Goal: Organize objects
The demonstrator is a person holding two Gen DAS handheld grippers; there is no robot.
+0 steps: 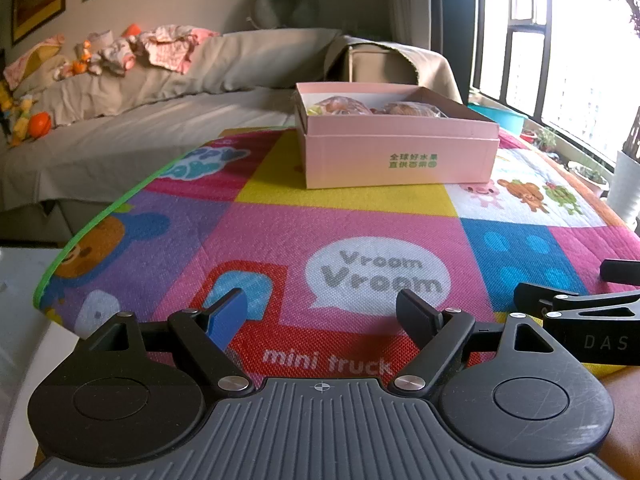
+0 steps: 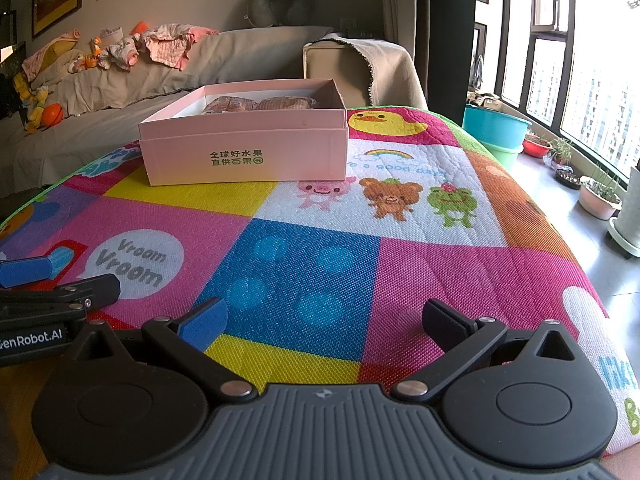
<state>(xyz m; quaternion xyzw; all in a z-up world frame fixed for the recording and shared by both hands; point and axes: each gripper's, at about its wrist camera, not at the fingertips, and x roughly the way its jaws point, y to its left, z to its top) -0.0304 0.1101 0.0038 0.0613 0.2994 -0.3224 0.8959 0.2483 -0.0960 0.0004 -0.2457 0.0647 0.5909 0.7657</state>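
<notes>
Covering the table, colourful mat (image 2: 320,264); sofa (image 2: 120,92) behind.

"Vroom Vroom", "mini truck" on play mat (image 1: 360,216); green "全球好水果 直供百果园" on pink box (image 2: 244,152); "GenRobot.AI" on left tongs (image 2: 48,280).

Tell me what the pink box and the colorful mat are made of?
The pink box looks like thin matte cardboard: flat folded walls, sharp creased corners, text printed on its side. The mat looks like woven or quilted fabric, possibly over foam: a fine grid texture shows across the printed pictures, with a stitched green edge.
</notes>
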